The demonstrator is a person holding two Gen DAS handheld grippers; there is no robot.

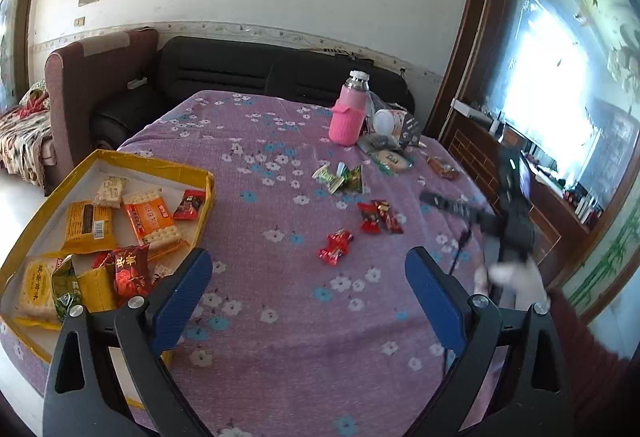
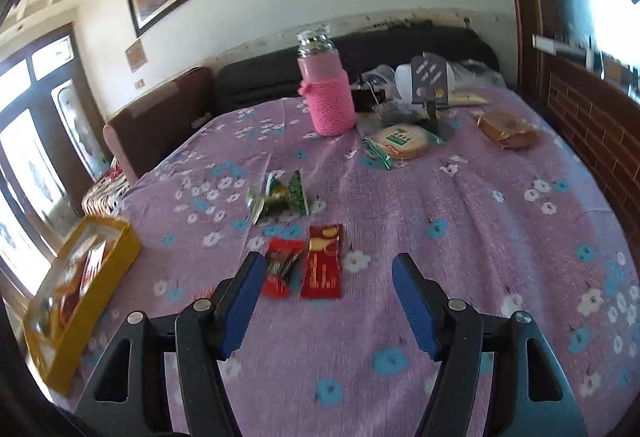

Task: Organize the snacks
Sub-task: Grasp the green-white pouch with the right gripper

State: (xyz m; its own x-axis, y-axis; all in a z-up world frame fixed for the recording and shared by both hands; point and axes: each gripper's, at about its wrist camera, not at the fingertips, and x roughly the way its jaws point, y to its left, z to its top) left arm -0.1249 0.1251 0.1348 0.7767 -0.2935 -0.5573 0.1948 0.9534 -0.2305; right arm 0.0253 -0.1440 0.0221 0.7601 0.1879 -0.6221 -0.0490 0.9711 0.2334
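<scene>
A yellow box (image 1: 192, 169) at the table's left holds several cracker and candy packets; it also shows in the right wrist view (image 2: 120, 257). Loose red candies (image 1: 336, 247) and more red ones (image 1: 378, 217) lie on the purple flowered cloth, with green candies (image 1: 340, 177) beyond. My left gripper (image 1: 308, 301) is open and empty beside the box. My right gripper (image 2: 324, 297) is open and empty, just short of a small red candy (image 2: 280, 269) and a long red packet (image 2: 324, 265). Green candies (image 2: 280, 195) lie farther off. The right gripper shows blurred in the left view (image 1: 492, 217).
A pink-sleeved bottle (image 2: 326, 93) stands at the back. Near it lie a round cracker pack (image 2: 404, 141), a brown-wrapped cake (image 2: 506, 129), a card stand (image 2: 430, 85) and plastic bags. A dark sofa (image 1: 240, 69) is behind the table and a wooden cabinet (image 2: 592, 129) to the right.
</scene>
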